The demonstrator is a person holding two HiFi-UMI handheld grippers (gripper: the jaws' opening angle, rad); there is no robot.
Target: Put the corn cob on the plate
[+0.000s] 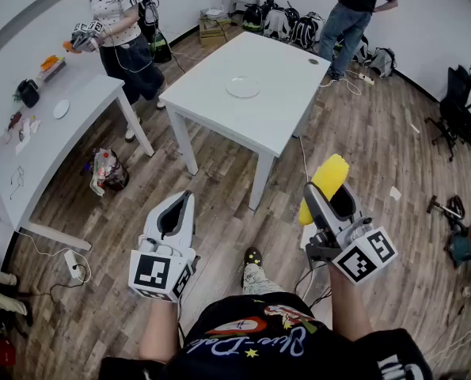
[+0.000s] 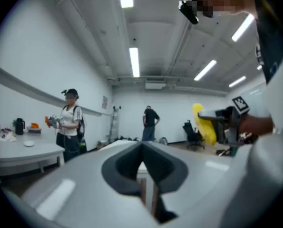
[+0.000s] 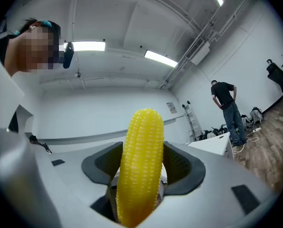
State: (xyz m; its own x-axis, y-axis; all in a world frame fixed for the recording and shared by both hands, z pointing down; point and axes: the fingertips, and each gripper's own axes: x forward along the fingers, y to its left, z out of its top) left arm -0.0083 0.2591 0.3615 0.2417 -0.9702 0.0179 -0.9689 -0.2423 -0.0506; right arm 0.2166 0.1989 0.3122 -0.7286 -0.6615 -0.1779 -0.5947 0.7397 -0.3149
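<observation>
I stood over the wooden floor, with a white table ahead of me in the middle of the room and a second long table off to the left. One person stood at the far end of that left table, and another at the far right corner of the middle one.

My left gripper was held out level on the left, near me. Its jaws were brought together with nothing between them.

My right gripper was on the right, tipped slightly upward. Its jaws stood wide and were clamped on the corn cob, one dark pad pressing each side. The yellow cob stuck out past the jaw tips, pointing away from me toward the near right corner of the middle table.

The plate lay flat on the middle table, toward its far half, well apart from the cob and both grippers.
</observation>
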